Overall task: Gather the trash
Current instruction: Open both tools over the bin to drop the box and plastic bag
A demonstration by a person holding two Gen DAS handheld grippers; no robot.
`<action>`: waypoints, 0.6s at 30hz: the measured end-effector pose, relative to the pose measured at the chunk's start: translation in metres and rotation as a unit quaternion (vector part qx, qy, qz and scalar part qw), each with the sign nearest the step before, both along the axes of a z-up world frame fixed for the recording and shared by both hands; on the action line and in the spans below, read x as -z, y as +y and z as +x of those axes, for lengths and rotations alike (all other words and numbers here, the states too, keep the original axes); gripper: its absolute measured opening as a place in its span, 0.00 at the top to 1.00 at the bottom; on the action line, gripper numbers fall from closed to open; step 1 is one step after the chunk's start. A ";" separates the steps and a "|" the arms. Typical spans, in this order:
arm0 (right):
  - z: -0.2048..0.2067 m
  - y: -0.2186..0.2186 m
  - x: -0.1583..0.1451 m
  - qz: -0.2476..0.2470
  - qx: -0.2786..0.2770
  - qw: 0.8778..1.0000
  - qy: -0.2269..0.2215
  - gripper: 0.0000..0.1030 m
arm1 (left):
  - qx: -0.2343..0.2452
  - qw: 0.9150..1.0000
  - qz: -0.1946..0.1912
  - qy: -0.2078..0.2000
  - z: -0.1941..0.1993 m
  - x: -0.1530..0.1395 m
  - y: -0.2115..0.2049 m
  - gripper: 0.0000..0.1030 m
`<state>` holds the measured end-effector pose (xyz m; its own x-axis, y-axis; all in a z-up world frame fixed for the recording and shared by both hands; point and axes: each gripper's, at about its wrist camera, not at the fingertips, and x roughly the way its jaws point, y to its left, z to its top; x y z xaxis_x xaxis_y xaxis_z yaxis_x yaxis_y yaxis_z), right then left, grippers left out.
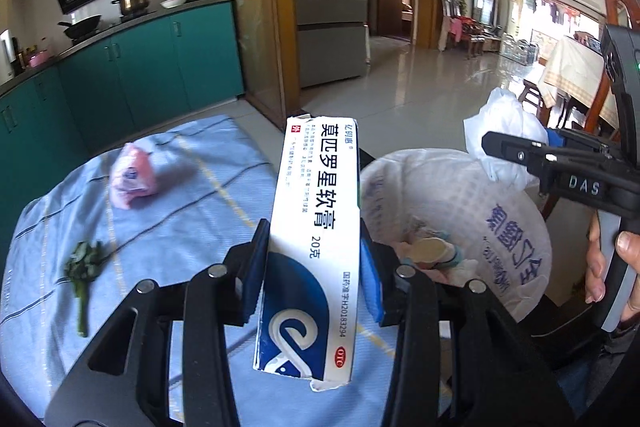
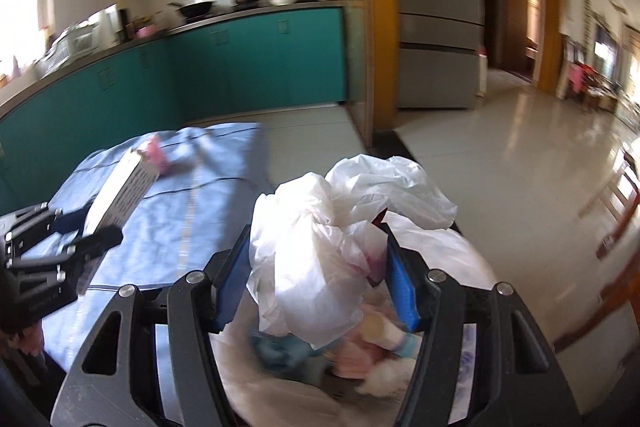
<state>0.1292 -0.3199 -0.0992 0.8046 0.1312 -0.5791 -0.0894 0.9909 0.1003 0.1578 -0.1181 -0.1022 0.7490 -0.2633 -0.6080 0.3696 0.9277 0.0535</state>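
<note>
My left gripper (image 1: 314,263) is shut on a white and blue ointment box (image 1: 316,227) and holds it upright above the blue cloth, beside the white trash bag (image 1: 472,195). My right gripper (image 2: 316,275) is shut on a crumpled white plastic bag (image 2: 332,219) and holds it over the open trash bag (image 2: 460,267), which holds several scraps. The right gripper also shows in the left wrist view (image 1: 516,147), and the left gripper with the box shows in the right wrist view (image 2: 120,191). A pink wrapper (image 1: 132,179) and a green vegetable stalk (image 1: 84,275) lie on the cloth.
The blue striped cloth (image 1: 180,227) covers the table. Green kitchen cabinets (image 1: 140,75) with pots stand behind it. A grey fridge (image 1: 332,11) and a wooden door frame are beyond. A wooden chair (image 1: 616,3) and a dining table are at the right.
</note>
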 end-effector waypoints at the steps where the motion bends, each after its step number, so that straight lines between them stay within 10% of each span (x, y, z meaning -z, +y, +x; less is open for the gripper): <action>1: -0.002 -0.007 0.001 0.003 0.008 1.000 0.000 0.40 | 0.008 1.000 -0.001 0.004 0.000 0.003 -0.009 0.59; 13: -0.011 -0.045 0.011 0.010 0.045 0.999 0.007 0.40 | 0.071 0.996 0.000 0.050 0.012 0.047 -0.098 0.58; 18: -0.014 -0.050 0.014 0.011 0.050 0.999 0.012 0.40 | 0.074 0.997 0.021 0.017 0.003 0.044 -0.110 0.39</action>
<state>0.1152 -0.3696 -0.1130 0.8008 0.0638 -0.5955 0.0121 0.9924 0.1226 0.1603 -0.2281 -0.1467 0.6829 -0.3433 -0.6448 0.5038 0.8605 0.0754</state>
